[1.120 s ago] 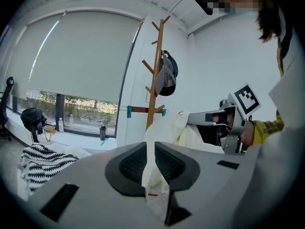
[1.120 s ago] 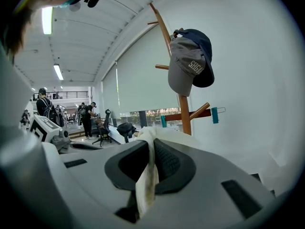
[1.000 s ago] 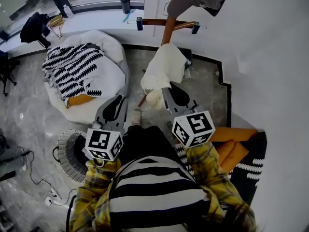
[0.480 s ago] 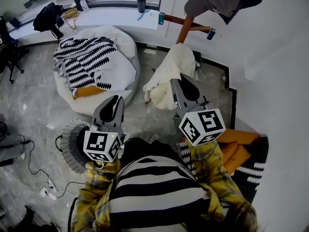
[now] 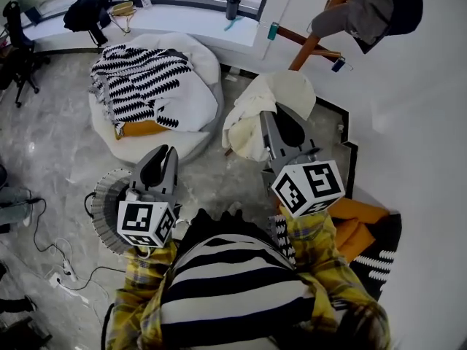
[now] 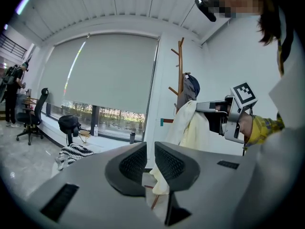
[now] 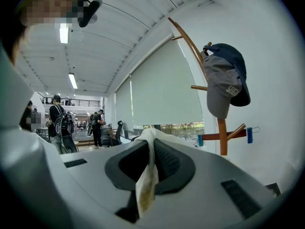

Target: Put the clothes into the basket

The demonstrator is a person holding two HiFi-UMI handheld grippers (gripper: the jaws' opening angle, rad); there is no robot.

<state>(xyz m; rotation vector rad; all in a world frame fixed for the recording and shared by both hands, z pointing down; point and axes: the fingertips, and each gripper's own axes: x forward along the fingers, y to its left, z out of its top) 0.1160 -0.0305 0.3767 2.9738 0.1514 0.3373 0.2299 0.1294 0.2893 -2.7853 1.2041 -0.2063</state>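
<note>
right gripper [image 5: 283, 126] clamped on cream garment [image 5: 252, 115], garment hanging off the floor, left gripper [image 5: 162, 165] closed and empty, just beside basket [image 5: 102, 217], black-and-white cloth [image 5: 139, 86] on beanbag [image 5: 198, 115]

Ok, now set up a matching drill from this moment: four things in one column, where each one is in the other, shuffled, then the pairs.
Things:
1. cream garment
2. black-and-white patterned cloth
3. grey cap
4. basket

Places:
A. hangs on the wooden coat rack
B. beside the left gripper in the head view
C. clamped in the right gripper
D. lies on the white beanbag

Pairs: 1-C, 2-D, 3-A, 4-B
</note>
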